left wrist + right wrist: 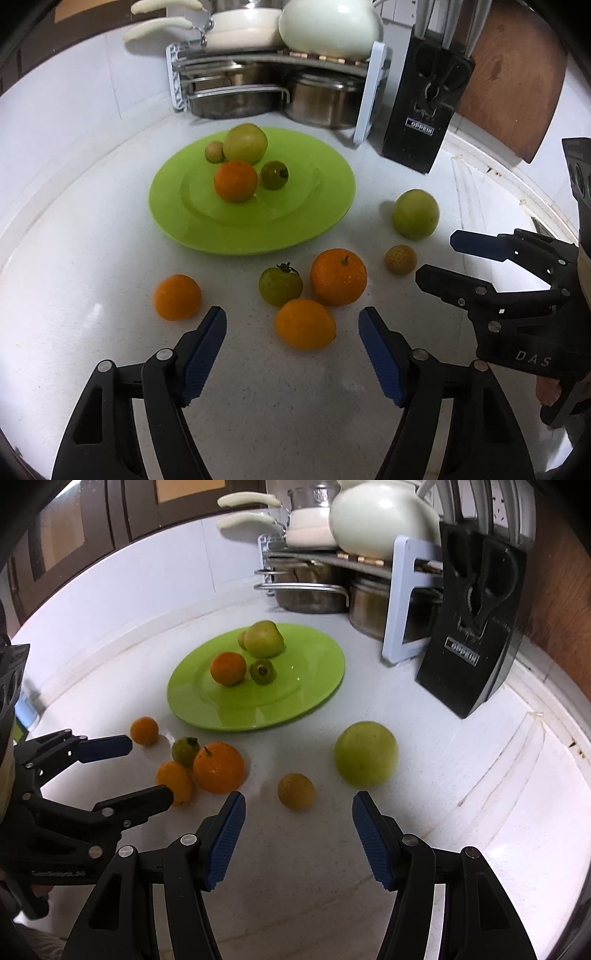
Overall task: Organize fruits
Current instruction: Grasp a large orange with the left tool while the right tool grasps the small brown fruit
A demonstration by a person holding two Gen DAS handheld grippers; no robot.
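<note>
Readable text: "DAS" on the body of the right gripper in the left wrist view; a white label on the black knife block, letters blurred, maybe "OPPEIN". Left gripper has its jaws apart w/ nothing between the pads; just ahead of its gap lies a yellow-orange fruit, oval, long axis running across the gap. Left of the left pad, a small orange. Ahead, a green tomato w/ stem cap up, touching a big orange w/ stem pointing up. Further ahead, a green plate w/ four fruits on it. Right gripper is also apart & empty; a small brownish fruit sits just ahead of its gap, a green apple ahead-right of the right pad. Left wrist view alone shows a hand under the right gripper & knife handles in the block; right wrist view alone shows dark cabinet doors far left. Both show the white counter & a pot rack behind the plate.
</note>
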